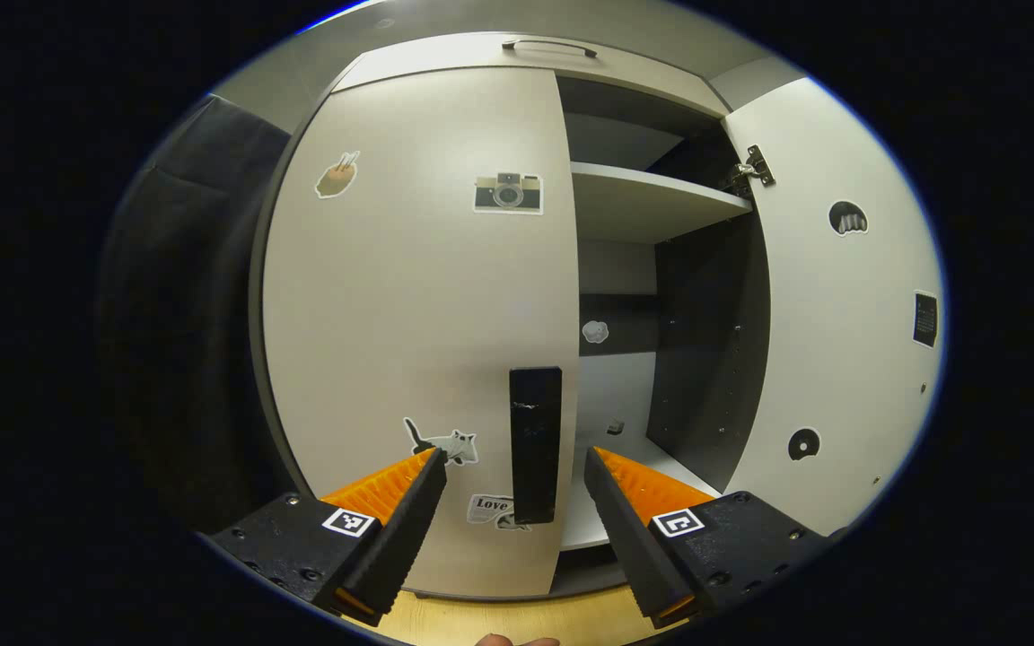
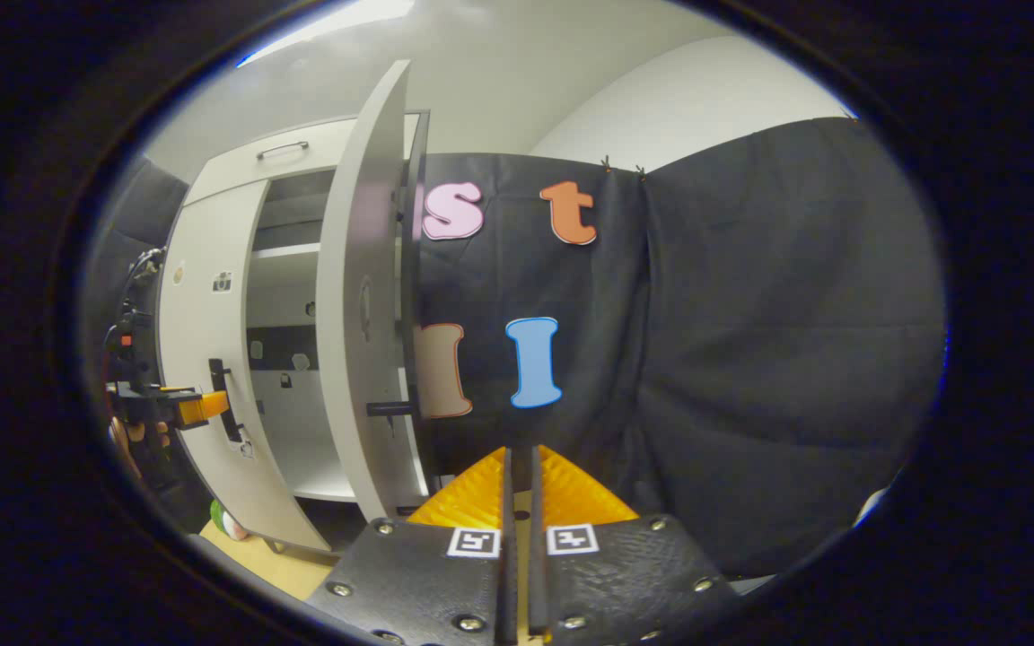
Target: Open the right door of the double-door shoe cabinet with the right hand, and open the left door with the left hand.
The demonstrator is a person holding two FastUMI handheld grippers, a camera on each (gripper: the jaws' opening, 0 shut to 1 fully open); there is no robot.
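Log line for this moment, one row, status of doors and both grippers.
right door: open | left door: closed | left gripper: open, straddling left door handle | right gripper: shut, empty, off door

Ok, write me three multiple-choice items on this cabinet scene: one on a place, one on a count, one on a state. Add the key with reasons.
1. Where does the black handle of the left door sit relative to the left gripper?
A. straight ahead, between its open fingers
B. far above it
C. behind it

2. How many stickers show on the left door's front in the left gripper view?
A. one
B. four
C. seven

3. What state is the right door in?
A. shut
B. swung open
C. taken off

Key:
1 A, the handle stands in the gap between the fingers.
2 B, a hand, a camera, a cat and a word sticker.
3 B, the shelf inside is bare to view, and the right gripper is shut away from it.
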